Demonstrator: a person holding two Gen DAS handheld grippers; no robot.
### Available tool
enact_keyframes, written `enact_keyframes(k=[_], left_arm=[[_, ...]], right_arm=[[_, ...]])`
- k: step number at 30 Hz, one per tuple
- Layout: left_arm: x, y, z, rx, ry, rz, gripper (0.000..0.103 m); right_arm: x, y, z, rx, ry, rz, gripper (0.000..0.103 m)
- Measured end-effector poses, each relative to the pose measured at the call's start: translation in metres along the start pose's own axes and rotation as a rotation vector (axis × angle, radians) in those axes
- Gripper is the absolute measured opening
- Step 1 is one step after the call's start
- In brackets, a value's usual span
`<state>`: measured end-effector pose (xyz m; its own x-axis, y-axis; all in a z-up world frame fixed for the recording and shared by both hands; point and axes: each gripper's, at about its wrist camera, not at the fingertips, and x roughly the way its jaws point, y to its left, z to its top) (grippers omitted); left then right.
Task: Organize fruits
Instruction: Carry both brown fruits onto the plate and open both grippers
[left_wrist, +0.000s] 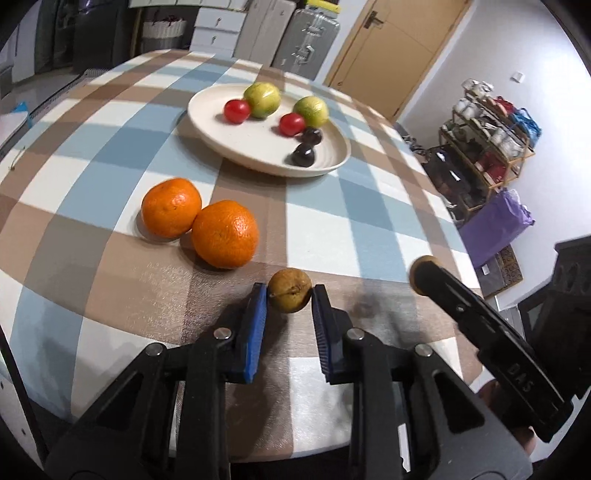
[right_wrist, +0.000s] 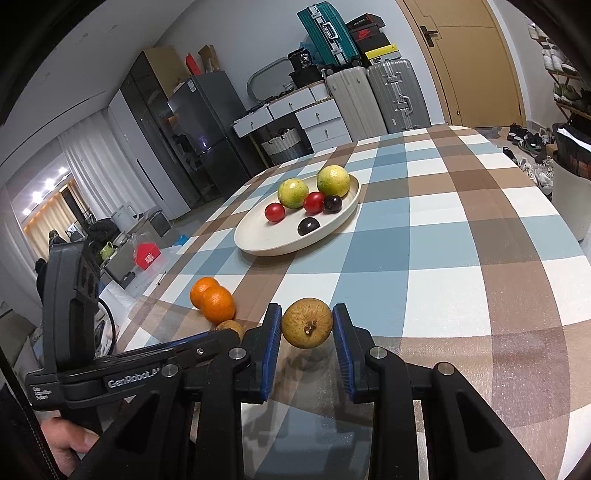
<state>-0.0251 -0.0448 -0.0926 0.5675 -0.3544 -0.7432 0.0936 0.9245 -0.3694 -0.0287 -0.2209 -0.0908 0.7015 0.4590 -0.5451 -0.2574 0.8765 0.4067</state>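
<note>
Each of the two tongs holds one small brown fruit, and both are likely bound for the plate (left_wrist: 221, 144), where like fruits already sit in pairs: two green fruits (left_wrist: 262, 99), two red ones (left_wrist: 236, 110) and two dark ones (left_wrist: 303, 154). The left tongs (left_wrist: 289, 295) are narrowed onto a brown fruit (left_wrist: 289, 291), their blue pads pressing it at either side, and it hangs just short of the near edge of the checked bench (left_wrist: 369, 229), well on the near side of the plate. The right tongs (right_wrist: 306, 325) grip a second brown fruit (right_wrist: 307, 323) the same way, stem end facing the camera; it seems lifted clear of the bench, though the angle makes this hard to confirm. Two oranges (left_wrist: 225, 233) lie touching each other on the bench, between the plate and the left tongs, not yet gathered. The clamped grip at each fruit's widest part keeps these round things from rolling out during the carry.
</note>
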Motion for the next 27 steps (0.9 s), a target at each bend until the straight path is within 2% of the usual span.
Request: enact_keyframes(k=[14, 27], left_arm=[[-0.023, 0.005, 0.007, 0.011, -0.03, -0.091, 0.022], [-0.037, -0.005, 0.023, 0.053, -0.045, -0.157, 0.022]], right_arm=[[0.019, 0.02, 0.011, -0.043, 0.02, 0.01, 0.028], [0.03, 0.013, 0.021, -0.003, 0.038, -0.015, 0.028]])
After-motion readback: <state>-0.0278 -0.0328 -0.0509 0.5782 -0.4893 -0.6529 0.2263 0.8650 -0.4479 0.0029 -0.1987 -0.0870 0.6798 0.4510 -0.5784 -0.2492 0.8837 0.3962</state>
